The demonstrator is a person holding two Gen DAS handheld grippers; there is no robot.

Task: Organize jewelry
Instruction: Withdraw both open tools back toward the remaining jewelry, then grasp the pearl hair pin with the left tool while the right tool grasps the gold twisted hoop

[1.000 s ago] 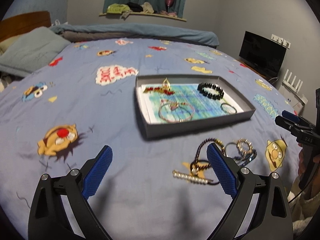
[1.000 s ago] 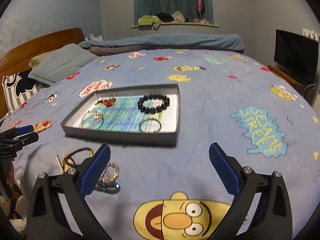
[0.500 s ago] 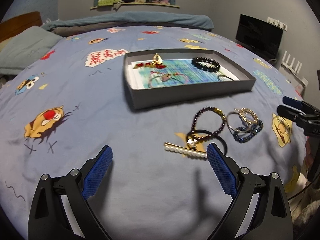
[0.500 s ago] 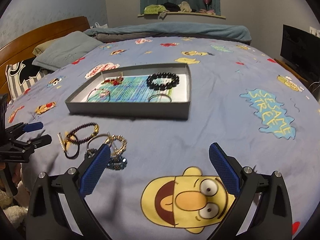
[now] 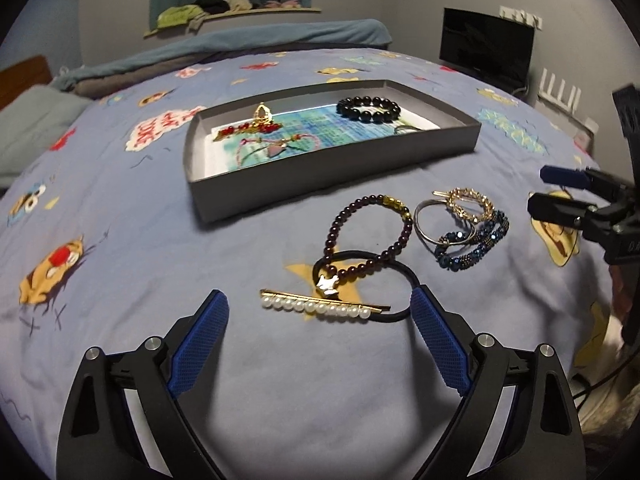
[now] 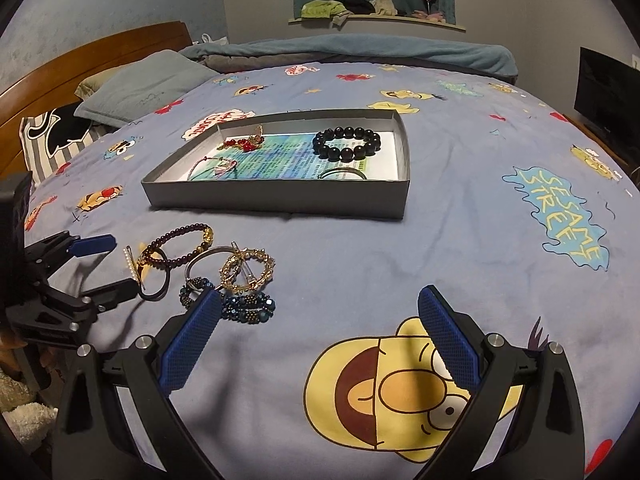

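Pearl hair clip [image 5: 325,305] just ahead of the left hand-held gripper [image 5: 319,337], fingers wide apart, both empty.

"SESAME STREET" in yellow letters on the blue bedspread [image 6: 560,216], right of the tray.

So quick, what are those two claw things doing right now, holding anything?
Left gripper: open, empty, poised over the pearl hair clip.
Right gripper: open, empty, above the bedspread.
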